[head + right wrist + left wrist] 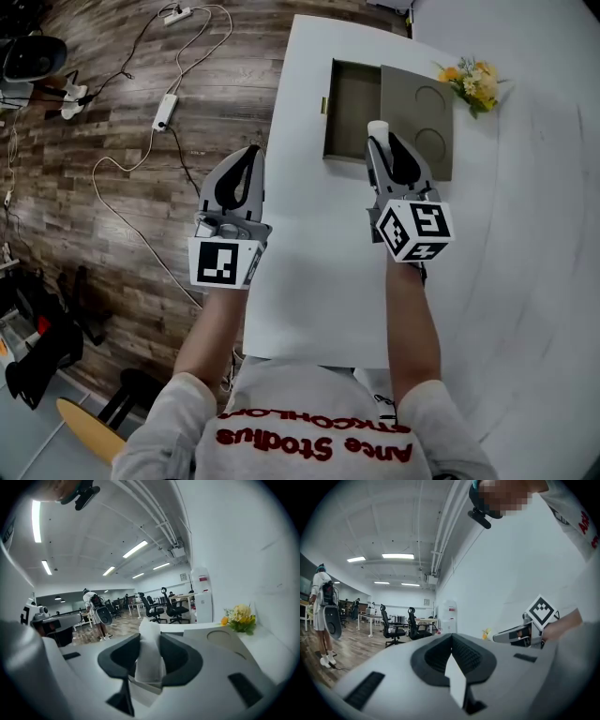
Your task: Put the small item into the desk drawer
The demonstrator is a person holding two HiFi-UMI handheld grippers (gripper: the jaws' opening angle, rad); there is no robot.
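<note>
Two claws are showing over a white counter (309,272), one in each of the person's hands. The right claw (384,146) is pinching the small item (378,127), a white, soft-looking piece, and the right gripper view is showing both dark pads pressing on its sides, with its top poking out past the tips. In the head view the small item is appearing at the line where the open drawer (352,112) meets the flat grey box (422,127) with two round hollows in its top. Whether it is hanging above them or touching them I cannot tell.

The drawer is standing pulled out toward the left of that box, its well bare and a small brass handle (323,105) facing the counter's left edge. The left claw (251,150) is sitting at that left edge, well apart from the drawer, its jaws closed tip to tip and holding nothing. Each claw is carrying its marker cube (415,230) close to the hand.

Some yellow flowers (472,82) are lying on the counter just beyond the box's far right corner. Cables and a power strip (165,111) are trailing over the wooden floor (112,225) to the left.
</note>
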